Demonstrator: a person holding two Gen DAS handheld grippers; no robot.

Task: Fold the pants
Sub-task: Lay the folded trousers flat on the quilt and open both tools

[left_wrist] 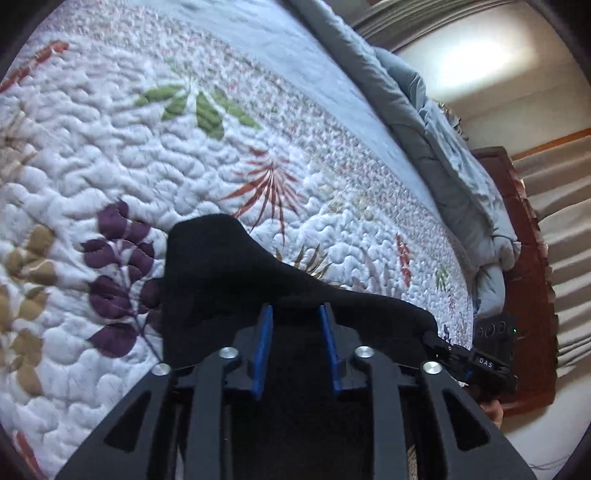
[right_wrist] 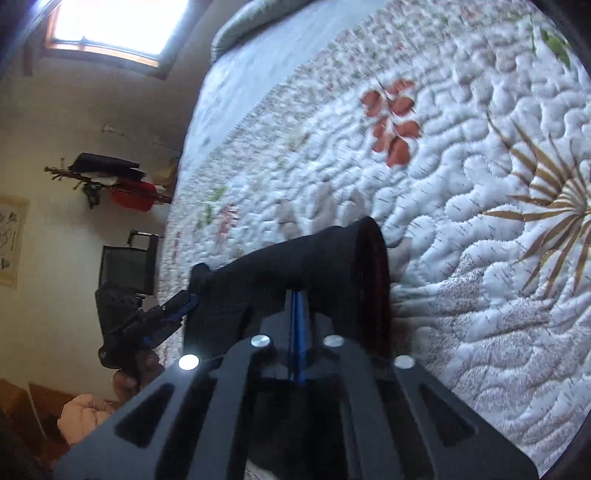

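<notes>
The black pants (left_wrist: 221, 273) hang over a white quilted bedspread (left_wrist: 129, 140) with leaf prints, held up between both grippers. My left gripper (left_wrist: 295, 314) has its blue fingers (left_wrist: 264, 343) parted, with black cloth lying between and over them. My right gripper (right_wrist: 297, 295) is shut on the pants (right_wrist: 295, 258), blue pads pressed together on the cloth edge. The right gripper also shows at the lower right of the left wrist view (left_wrist: 476, 363), and the left gripper shows at the left of the right wrist view (right_wrist: 147, 321), at the pants' other corner.
A grey-blue duvet (left_wrist: 443, 129) is bunched along the far side of the bed. A dark wooden bed frame (left_wrist: 524, 258) and beige curtains (left_wrist: 561, 221) stand to the right. A window (right_wrist: 110, 22), a wall shelf (right_wrist: 110, 177) and a black chair (right_wrist: 129, 262) are beyond the bed.
</notes>
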